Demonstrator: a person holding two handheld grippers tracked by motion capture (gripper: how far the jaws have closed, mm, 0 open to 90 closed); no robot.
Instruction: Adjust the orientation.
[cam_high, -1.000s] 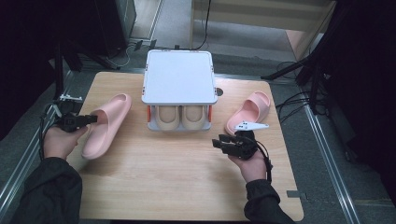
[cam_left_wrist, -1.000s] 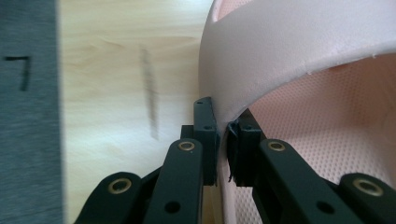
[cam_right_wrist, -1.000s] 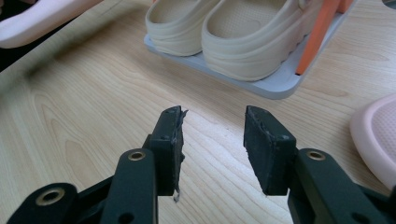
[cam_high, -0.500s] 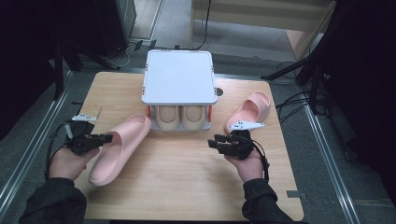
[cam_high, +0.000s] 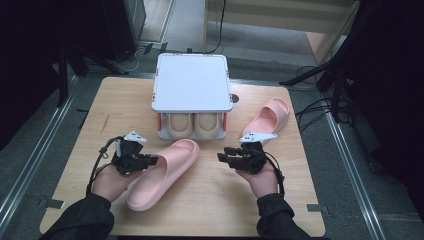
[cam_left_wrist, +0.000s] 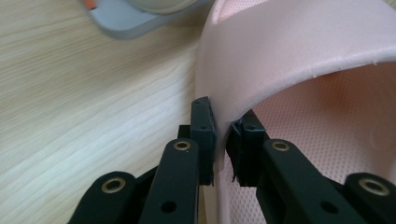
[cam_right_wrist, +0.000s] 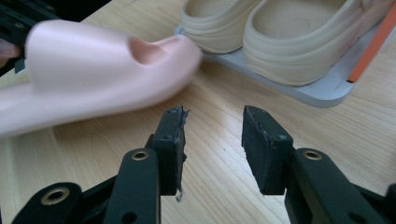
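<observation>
My left tongs (cam_high: 150, 161) grip the side wall of the pink slipper (cam_high: 162, 172), one pad (cam_left_wrist: 203, 133) on the outside and one inside. The jaws have just been opening a little, but the pads press on the wall. The slipper lies on the surface (cam_high: 220, 200), its toe just in front of the rack (cam_high: 192, 82) with two beige clogs (cam_right_wrist: 289, 39). My right tongs (cam_high: 223, 156) stand half open with nothing between the jaws, near the slipper's toe. A second pink slipper (cam_high: 267, 117) lies right of the rack.
</observation>
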